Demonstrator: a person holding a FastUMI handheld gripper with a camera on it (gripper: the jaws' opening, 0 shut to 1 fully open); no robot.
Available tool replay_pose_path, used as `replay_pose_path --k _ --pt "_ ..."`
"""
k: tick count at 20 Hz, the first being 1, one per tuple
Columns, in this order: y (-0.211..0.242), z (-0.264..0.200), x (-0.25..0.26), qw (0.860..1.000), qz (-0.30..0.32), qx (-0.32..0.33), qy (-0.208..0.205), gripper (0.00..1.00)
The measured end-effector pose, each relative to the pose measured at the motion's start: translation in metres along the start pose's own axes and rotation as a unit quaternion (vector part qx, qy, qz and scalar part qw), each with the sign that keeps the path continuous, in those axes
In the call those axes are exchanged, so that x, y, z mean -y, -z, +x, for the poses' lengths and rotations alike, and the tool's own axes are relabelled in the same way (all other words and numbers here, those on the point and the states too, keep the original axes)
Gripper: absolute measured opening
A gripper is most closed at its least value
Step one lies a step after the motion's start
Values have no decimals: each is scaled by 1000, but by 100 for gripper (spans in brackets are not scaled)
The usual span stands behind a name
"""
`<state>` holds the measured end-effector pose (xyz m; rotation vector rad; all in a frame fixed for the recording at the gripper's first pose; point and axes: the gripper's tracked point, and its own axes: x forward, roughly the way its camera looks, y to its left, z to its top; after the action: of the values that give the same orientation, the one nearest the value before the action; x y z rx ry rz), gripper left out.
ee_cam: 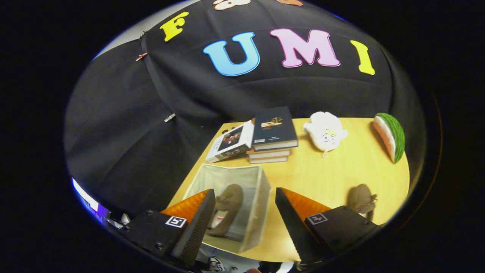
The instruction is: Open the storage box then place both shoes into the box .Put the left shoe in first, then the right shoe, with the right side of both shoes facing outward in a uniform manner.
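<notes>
Hovering above the table (333, 174), the gripper (242, 212) has its fingers spread apart, grasping nothing. One shoe (227, 212) already lies inside the open box (261, 197); the other shoe (362, 201) sits on the table beyond the right finger. Grabbing it carelessly could turn it, so its sides would not match.

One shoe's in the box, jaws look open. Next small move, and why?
Probably swing the gripper right toward the second shoe on the table. The jaws stand open and hold nothing; one shoe already lies in the open box between the fingers, and the other sits just beyond the right finger.
</notes>
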<state>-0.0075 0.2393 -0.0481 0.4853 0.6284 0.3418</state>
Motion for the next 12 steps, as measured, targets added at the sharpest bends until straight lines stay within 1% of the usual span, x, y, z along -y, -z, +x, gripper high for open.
replay_pose_path --k 5,8,12 --pt "6 -48 98 998 -38 -2 49 99" --pt "26 -67 147 996 -48 -24 72 99" --pt "61 -82 210 992 -43 -66 97 99"
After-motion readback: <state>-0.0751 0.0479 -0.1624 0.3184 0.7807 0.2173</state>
